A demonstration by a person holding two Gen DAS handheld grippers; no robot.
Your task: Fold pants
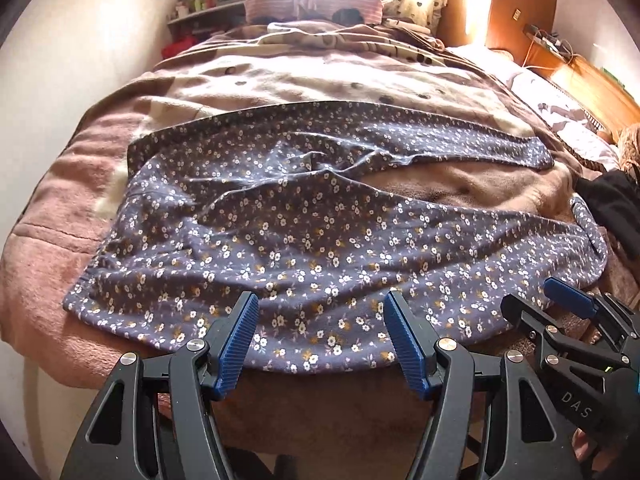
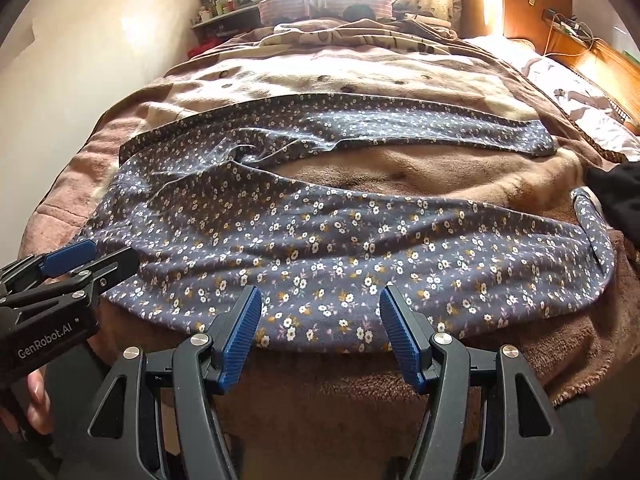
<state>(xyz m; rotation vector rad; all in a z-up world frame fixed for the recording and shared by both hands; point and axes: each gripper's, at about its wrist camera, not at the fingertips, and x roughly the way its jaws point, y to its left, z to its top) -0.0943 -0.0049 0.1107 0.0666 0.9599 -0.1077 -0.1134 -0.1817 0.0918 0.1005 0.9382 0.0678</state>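
Observation:
The pants (image 1: 304,236) are blue-grey with small white and yellow flowers. They lie spread flat on the bed, waist at the left, two legs running right with a gap of blanket between them. They also show in the right wrist view (image 2: 320,248). My left gripper (image 1: 320,312) is open and empty, just above the near edge of the near leg. My right gripper (image 2: 320,306) is open and empty over the same near edge, further right. The right gripper shows in the left wrist view (image 1: 560,304), and the left gripper shows in the right wrist view (image 2: 88,256).
A pink-brown fleece blanket (image 1: 52,216) covers the bed. A dark garment (image 1: 612,204) lies at the right edge by the near leg's hem. A striped pillow (image 1: 312,6) and a cluttered shelf (image 1: 208,0) are at the far end. A wooden headboard (image 1: 592,84) runs along the right.

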